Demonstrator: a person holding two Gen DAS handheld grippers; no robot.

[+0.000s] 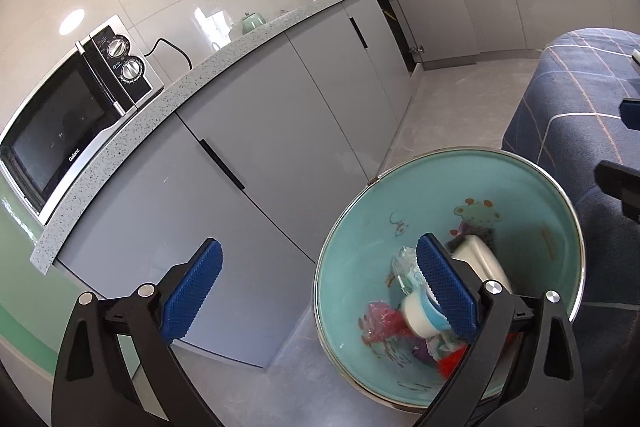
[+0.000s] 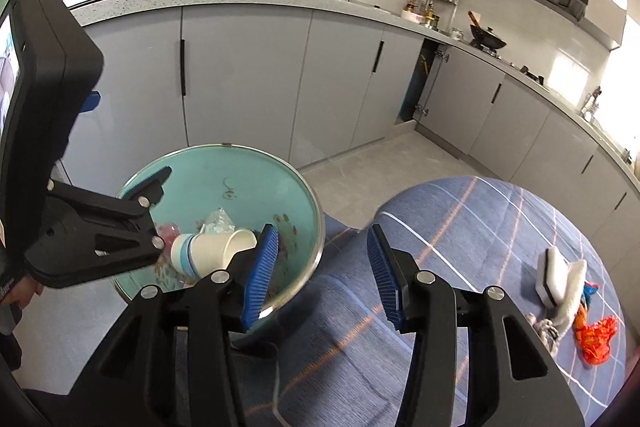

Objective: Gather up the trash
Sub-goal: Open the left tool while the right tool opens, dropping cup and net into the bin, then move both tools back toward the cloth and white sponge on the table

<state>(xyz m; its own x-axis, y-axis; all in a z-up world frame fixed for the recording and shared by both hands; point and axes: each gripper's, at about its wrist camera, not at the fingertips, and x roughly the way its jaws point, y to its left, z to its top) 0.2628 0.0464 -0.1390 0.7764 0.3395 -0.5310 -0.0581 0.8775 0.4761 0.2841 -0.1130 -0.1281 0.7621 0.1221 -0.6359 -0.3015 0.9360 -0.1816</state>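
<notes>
A teal bin [image 1: 532,187] with a metal rim stands on the floor beside the blue checked table; it also shows in the right wrist view [image 2: 256,179]. Inside lie a white paper cup with a blue band [image 1: 420,319] [image 2: 212,249], a clear wrapper [image 1: 406,263], a pink wrapper [image 1: 380,319] and a white box [image 1: 480,255]. My left gripper [image 1: 320,287] is open above the bin's left rim, holding nothing. My right gripper [image 2: 324,275] is open and empty over the table's edge by the bin. An orange wrapper [image 2: 598,341] and a white sponge block [image 2: 554,275] lie on the table.
Grey cabinets [image 1: 256,131] under a speckled counter run along the wall close behind the bin. A microwave [image 1: 68,115] sits on the counter. One cabinet door [image 2: 418,83] stands ajar. The blue checked tablecloth [image 2: 480,227] covers the table at the right.
</notes>
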